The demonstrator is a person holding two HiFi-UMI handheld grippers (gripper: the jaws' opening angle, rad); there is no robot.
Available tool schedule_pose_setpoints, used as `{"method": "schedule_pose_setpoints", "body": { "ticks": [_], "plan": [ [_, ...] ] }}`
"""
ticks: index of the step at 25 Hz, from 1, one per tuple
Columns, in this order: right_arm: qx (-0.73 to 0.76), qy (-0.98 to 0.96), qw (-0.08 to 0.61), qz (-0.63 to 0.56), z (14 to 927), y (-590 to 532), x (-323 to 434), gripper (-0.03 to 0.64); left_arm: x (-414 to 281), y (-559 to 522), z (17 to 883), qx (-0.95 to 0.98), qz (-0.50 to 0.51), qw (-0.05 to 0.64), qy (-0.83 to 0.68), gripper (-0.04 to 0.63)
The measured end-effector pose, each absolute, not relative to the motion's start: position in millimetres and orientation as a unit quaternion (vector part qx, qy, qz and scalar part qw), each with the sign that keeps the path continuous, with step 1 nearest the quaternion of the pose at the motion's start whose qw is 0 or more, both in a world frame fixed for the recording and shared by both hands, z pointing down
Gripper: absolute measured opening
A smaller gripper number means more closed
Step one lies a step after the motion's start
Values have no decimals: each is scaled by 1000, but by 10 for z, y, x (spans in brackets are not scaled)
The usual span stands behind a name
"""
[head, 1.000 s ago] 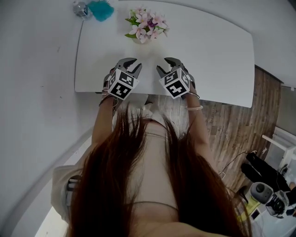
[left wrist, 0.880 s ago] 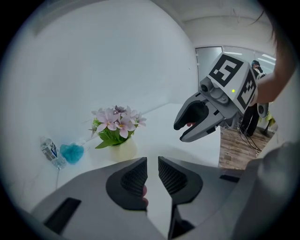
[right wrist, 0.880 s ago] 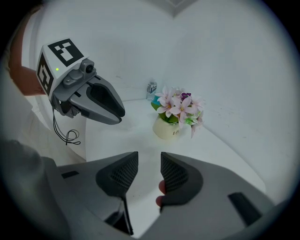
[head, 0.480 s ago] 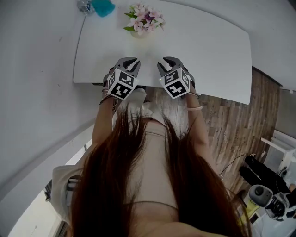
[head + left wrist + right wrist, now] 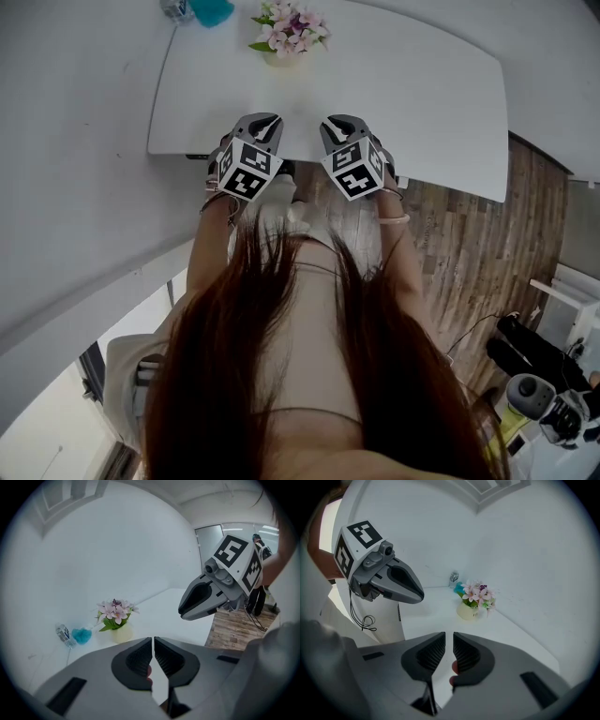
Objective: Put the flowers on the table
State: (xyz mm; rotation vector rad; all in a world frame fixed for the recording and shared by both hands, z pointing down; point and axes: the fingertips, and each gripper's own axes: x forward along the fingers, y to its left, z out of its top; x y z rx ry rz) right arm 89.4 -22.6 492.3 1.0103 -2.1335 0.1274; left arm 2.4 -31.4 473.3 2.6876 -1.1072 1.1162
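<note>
A bunch of pink flowers in a cream pot stands upright at the far end of the white table. It also shows in the left gripper view as flowers and in the right gripper view as flowers. Both grippers hover side by side over the table's near edge, well short of the pot. My left gripper has just been closing and is shut on nothing. My right gripper has just been closing too. A narrow slit is left between its pads, with nothing in it.
A small water bottle and a teal fluffy thing sit at the table's far left corner beside the pot. White walls bound the table at the left and behind. Wooden floor and dark equipment lie to the right.
Both grippers have drawn back from the flowers toward the table's near edge, and both pairs of jaws have narrowed. The pot has stayed where it stood.
</note>
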Motion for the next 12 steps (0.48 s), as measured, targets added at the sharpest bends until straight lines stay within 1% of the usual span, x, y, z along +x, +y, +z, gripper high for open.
{"method": "schedule_pose_setpoints", "body": {
  "ticks": [5, 12],
  "plan": [
    [397, -840, 367, 44, 4863, -83, 884, 55, 17, -152, 4668, 859, 357, 6, -367, 5],
    [410, -846, 337, 46, 4754, 39, 855, 38, 5, 13, 4540, 857, 347, -15, -380, 5]
  ]
}}
